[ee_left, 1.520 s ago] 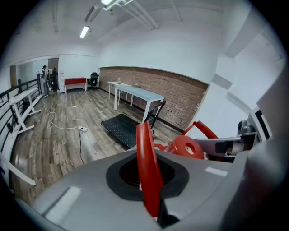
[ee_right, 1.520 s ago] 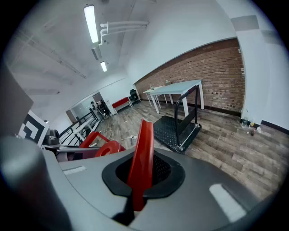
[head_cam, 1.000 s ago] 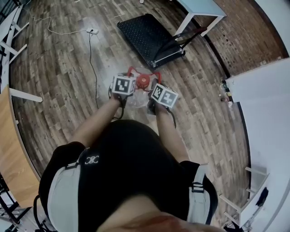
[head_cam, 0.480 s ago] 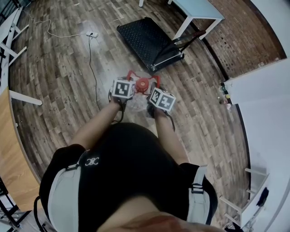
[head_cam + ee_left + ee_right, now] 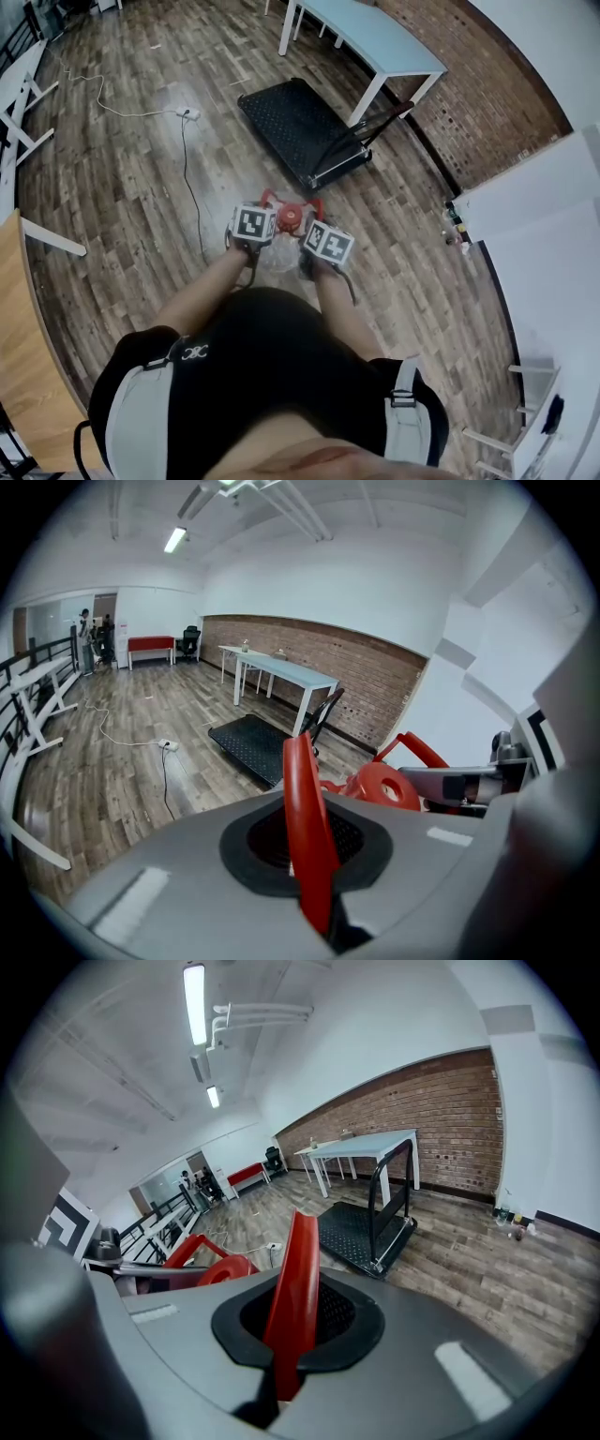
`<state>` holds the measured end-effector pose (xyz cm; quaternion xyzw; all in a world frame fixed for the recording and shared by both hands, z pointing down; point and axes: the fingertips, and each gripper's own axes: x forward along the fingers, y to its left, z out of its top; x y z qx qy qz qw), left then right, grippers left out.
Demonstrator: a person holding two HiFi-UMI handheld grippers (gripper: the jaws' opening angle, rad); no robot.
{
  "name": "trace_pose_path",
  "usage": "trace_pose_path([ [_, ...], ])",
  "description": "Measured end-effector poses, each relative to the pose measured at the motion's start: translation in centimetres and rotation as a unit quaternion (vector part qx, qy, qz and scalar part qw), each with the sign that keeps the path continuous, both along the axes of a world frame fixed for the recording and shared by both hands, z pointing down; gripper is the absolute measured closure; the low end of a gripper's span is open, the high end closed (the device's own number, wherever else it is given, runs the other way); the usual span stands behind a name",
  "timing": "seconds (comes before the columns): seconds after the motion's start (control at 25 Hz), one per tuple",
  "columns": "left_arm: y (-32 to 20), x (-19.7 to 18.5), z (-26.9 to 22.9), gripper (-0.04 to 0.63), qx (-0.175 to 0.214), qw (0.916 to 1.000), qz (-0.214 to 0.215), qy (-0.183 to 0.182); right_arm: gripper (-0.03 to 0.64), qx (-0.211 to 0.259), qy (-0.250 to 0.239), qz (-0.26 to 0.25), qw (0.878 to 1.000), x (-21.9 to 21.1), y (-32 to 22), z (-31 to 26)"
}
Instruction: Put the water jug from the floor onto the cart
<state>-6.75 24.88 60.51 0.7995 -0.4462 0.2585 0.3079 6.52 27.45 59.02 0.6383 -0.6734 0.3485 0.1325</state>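
Note:
The water jug (image 5: pixel 279 261) is a clear bottle with a red cap (image 5: pixel 290 217) and two red handles. It hangs in front of the person, above the wooden floor. My left gripper (image 5: pixel 268 203) is shut on the jug's left red handle (image 5: pixel 302 808). My right gripper (image 5: pixel 312 210) is shut on the jug's right red handle (image 5: pixel 292 1279). The cap (image 5: pixel 380 785) lies between the two grippers. The black platform cart (image 5: pixel 295 117) stands on the floor beyond the jug, with its push handle (image 5: pixel 375 127) on the right end.
A light blue table (image 5: pixel 375 42) stands behind the cart by the brick wall. A power strip with a cable (image 5: pixel 187 114) lies on the floor to the left. A wooden desk edge (image 5: pixel 23 356) is at the left, small bottles (image 5: pixel 455 220) and a white wall at the right.
Both grippers and the jug have shifted a little together, keeping their hold on the handles. The head view has tilted, so more of the table and far floor shows.

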Motion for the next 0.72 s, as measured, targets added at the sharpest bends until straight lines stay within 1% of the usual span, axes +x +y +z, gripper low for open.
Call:
trace_pose_path([
  [0.24,0.0,-2.5,0.4,0.592,0.007,0.9999,0.013,0.003,0.601,0.017,-0.004,0.013,1.000,-2.5,0.5,0.0],
  [0.44,-1.2,-3.8,0.3,0.592,0.018,0.9998,0.011,0.003,0.601,0.015,0.003,0.005,1.000,-3.8,-0.4,-0.1],
  [0.6,-2.0,-4.6,1.4,0.592,0.002,1.0000,0.003,0.002,0.601,0.007,0.003,0.001,1.000,-4.5,-1.4,0.9],
  [0.72,-2.8,-5.0,2.5,0.592,-0.007,0.9999,0.006,-0.007,0.601,0.002,-0.006,0.002,1.000,-4.9,-2.5,2.1],
])
